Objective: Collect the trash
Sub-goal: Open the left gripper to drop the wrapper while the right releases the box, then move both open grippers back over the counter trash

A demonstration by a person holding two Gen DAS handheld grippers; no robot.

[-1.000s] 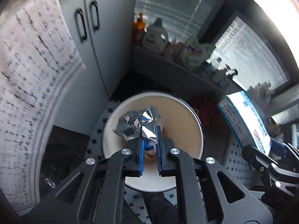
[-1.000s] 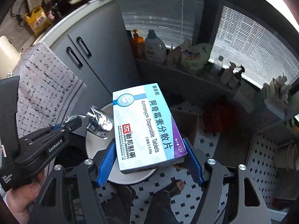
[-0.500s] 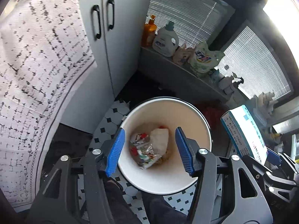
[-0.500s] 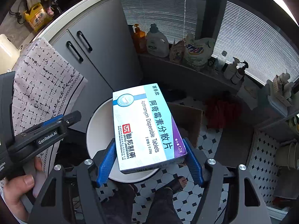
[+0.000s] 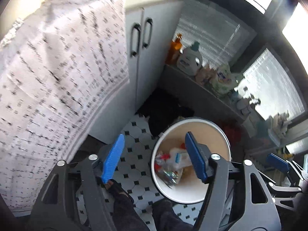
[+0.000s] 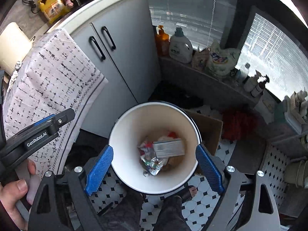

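A white round trash bin [image 6: 132,119] stands on the tiled floor below both grippers. Inside it lie a flat medicine box [image 6: 169,147], a crumpled foil wrapper [image 6: 154,165] and other scraps. My right gripper [image 6: 154,168] hangs over the bin, its jaws opening wide with nothing between them. My left gripper [image 5: 154,158] is above the bin's left rim [image 5: 217,127], jaws also opening and empty; the same trash [image 5: 171,163] shows past its right finger. In the right wrist view the left gripper's body [image 6: 36,136] sits at the left, held by a hand [image 6: 13,190].
Grey cabinet doors [image 6: 119,57] with black handles stand behind the bin. A patterned cloth [image 6: 50,80] hangs off the counter at left. A low shelf carries detergent bottles [image 6: 180,47]. A cardboard box [image 6: 207,127] sits right of the bin. A person's legs and sandalled feet [image 6: 189,190] are below.
The left gripper let the foil wrapper fall into the bin and swung left. The right gripper released the medicine box, which now lies in the bin.
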